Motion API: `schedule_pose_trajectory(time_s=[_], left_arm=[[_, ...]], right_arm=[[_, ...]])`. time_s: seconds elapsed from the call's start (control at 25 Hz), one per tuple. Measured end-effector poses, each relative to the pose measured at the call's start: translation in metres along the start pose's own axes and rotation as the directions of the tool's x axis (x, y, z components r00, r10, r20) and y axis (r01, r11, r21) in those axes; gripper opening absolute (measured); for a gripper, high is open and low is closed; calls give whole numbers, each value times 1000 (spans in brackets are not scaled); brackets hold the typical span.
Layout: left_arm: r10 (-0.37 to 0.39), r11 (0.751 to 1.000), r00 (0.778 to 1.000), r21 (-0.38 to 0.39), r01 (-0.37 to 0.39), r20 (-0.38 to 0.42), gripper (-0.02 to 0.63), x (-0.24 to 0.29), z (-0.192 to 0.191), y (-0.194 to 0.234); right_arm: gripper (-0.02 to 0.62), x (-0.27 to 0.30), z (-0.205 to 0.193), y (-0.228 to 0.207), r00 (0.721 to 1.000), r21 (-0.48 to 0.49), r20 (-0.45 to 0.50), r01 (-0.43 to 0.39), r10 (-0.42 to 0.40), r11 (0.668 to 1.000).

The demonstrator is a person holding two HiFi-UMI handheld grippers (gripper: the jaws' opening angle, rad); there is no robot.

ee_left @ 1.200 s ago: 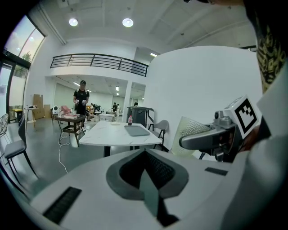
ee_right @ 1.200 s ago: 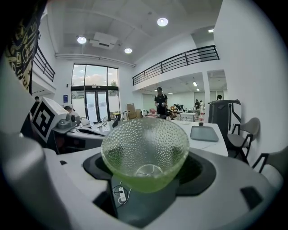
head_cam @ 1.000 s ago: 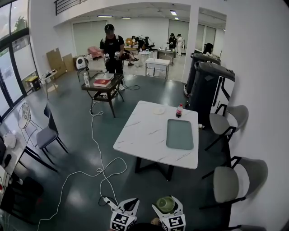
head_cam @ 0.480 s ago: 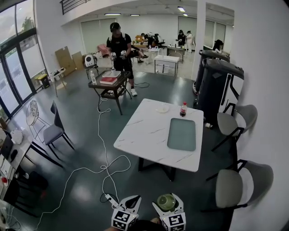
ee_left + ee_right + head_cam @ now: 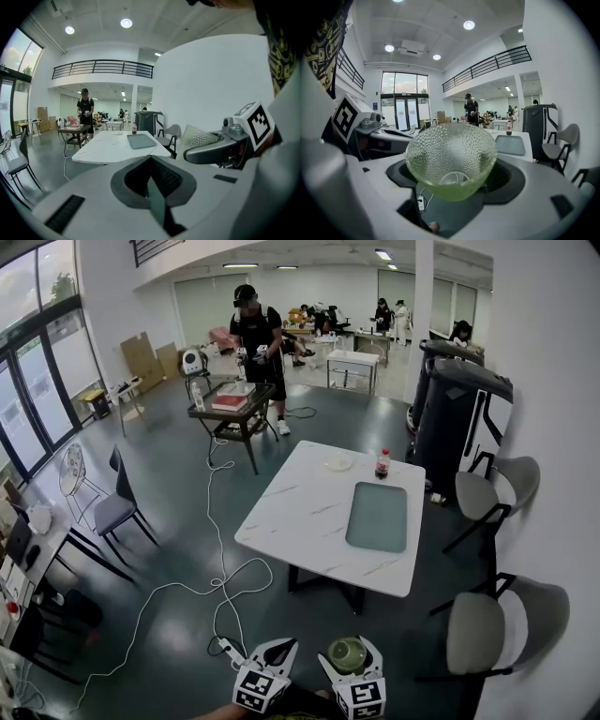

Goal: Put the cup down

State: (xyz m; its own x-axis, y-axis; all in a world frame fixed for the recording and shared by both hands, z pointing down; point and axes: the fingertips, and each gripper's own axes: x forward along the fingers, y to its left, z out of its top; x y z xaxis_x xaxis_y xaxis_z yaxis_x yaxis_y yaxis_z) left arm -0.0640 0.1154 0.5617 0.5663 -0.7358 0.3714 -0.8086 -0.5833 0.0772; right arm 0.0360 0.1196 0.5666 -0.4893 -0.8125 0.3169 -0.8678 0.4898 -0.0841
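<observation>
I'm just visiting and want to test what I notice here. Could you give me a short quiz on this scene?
1. Fill in: the bumpy glass cup held by the right gripper is ___ in colour.
2. True or false: the left gripper is holding something.
3. Which of these stands on the white table? A. a bottle B. a laptop C. a lamp

Key: 1. green; 2. false, its jaws are together with nothing between them; 3. A
</observation>
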Motion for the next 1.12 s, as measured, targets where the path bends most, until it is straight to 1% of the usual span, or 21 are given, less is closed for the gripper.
schedule_pose_trajectory(time_s=[0.2,0.48,0.56,0.84,1.12], left_arm=[[-26,1000,1000,-14,26,-2,-6,22,-1,8],[-132,991,991,21,131,11,-6,66,19,18],[-152,988,988,19,152,6,-6,77,22,23],[-184,983,983,-3,184,-14,-6,109,27,60],[-236,972,972,-5,236,-4,-6,147,49,88]], right_arm=[[388,13,-6,-11,1000,5,-12,16,-16,1000],[388,35,0,-34,995,22,-34,98,-98,995],[388,44,-1,-41,992,28,-51,118,-117,993],[388,85,9,-61,981,40,-104,166,-161,985],[388,123,30,-87,969,31,-132,216,-210,976]])
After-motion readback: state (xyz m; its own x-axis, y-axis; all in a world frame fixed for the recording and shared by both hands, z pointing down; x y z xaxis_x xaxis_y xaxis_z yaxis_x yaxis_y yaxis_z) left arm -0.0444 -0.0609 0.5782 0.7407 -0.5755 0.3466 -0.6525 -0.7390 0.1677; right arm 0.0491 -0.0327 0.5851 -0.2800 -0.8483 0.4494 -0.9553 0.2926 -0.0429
